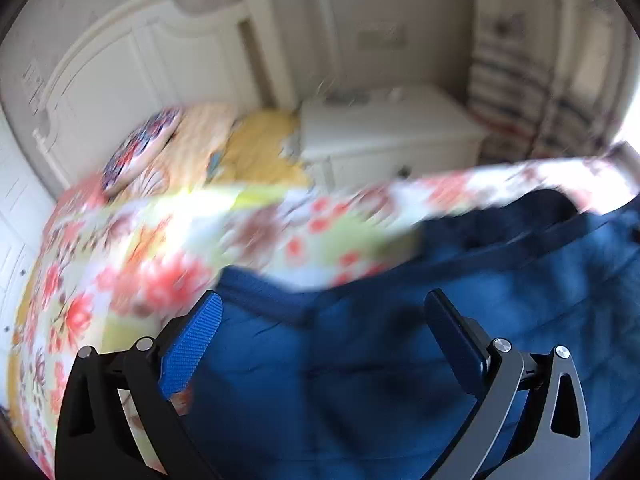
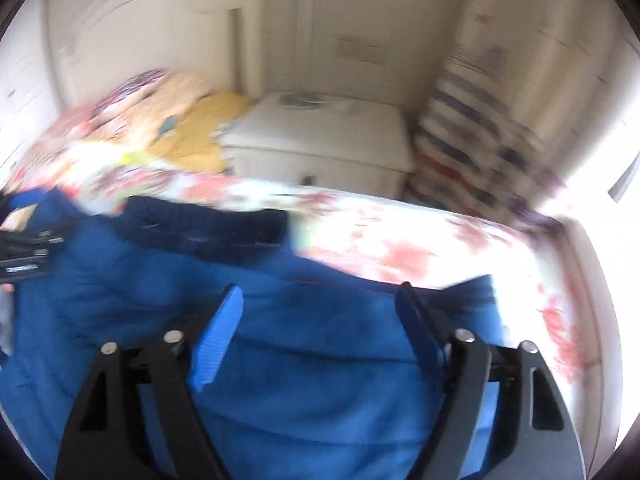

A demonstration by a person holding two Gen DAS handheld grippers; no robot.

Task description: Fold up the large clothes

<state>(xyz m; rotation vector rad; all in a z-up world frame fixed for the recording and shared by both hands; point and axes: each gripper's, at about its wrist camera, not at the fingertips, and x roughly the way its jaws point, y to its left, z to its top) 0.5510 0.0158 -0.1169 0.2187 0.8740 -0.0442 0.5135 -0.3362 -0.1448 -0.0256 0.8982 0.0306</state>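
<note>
Left wrist view. Left gripper (image 1: pixel 324 320): fingers apart, nothing between the pads. Blue garment (image 1: pixel 360 360): spread beneath and ahead of the fingers, a darker ribbed band (image 1: pixel 256 292) just past the left fingertip. Floral bedspread (image 1: pixel 160 240): beyond the fingertips, under the garment. White nightstand (image 1: pixel 384 136): far beyond, by the headboard (image 1: pixel 132 64).

Right wrist view. Right gripper (image 2: pixel 320 300): fingers apart, empty, garment (image 2: pixel 320 360) lying below and between them; bedspread (image 2: pixel 400 248) off the right fingertip. Left gripper's body (image 2: pixel 24 248): at the far left edge over the cloth.

Progress, judged: garment laid on the bed, creased, no finished fold discernible through blur; most folding remains.
</note>
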